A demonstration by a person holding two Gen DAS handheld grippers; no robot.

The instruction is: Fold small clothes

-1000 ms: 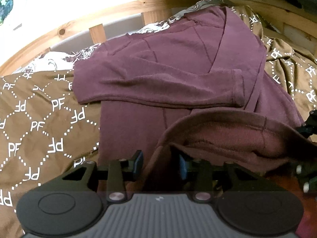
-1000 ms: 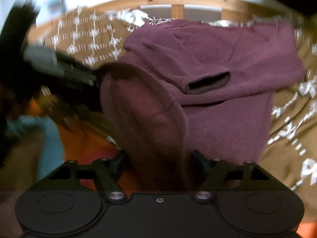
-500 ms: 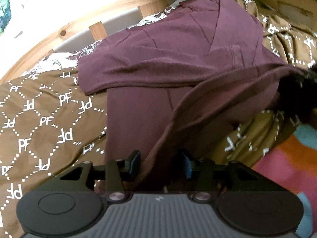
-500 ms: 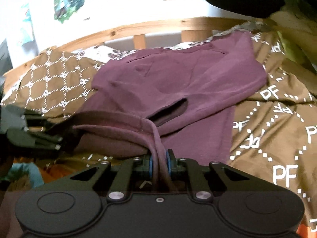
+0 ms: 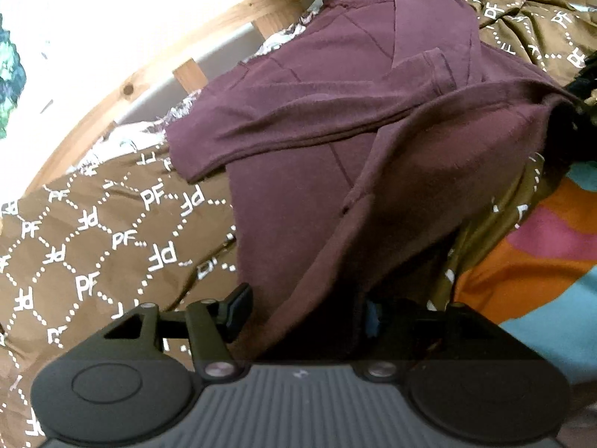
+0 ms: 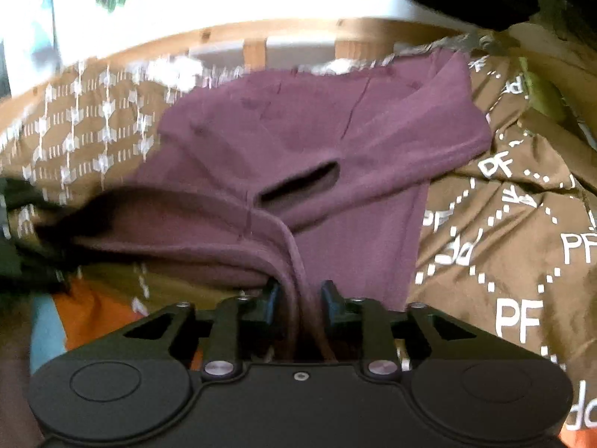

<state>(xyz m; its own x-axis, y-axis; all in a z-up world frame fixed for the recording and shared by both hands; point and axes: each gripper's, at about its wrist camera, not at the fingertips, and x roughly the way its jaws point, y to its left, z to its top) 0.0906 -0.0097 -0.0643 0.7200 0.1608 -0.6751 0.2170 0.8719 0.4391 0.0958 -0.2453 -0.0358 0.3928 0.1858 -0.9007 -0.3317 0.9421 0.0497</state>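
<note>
1. Left wrist view: a maroon sweatshirt (image 5: 335, 119) lies on a brown bedspread (image 5: 93, 231) printed with white "PF" lettering. One sleeve is folded across the body. A wooden bed frame (image 5: 156, 74) runs along the far side.
2. Left wrist view: the left gripper (image 5: 304, 311) has its jaws apart, and they have just been opening. The near edge of the sweatshirt drapes between them. The left finger (image 5: 235, 310) stands clear of the cloth; the right finger is largely hidden behind fabric, so contact there cannot be told.
3. Left wrist view: a multicoloured cover (image 5: 541, 254) in orange, pink and blue shows at the right, beside the bedspread.
4. Right wrist view: the picture is blurred. The sweatshirt (image 6: 317, 142) lies ahead on the bedspread (image 6: 503, 224), a sleeve cuff opening facing the camera.
5. Right wrist view: the right gripper (image 6: 298, 300) has its jaws parted, and they have just been opening. A bunched ridge of the sweatshirt's hem runs between the fingertips (image 6: 330, 298), with gaps visible on both sides.
</note>
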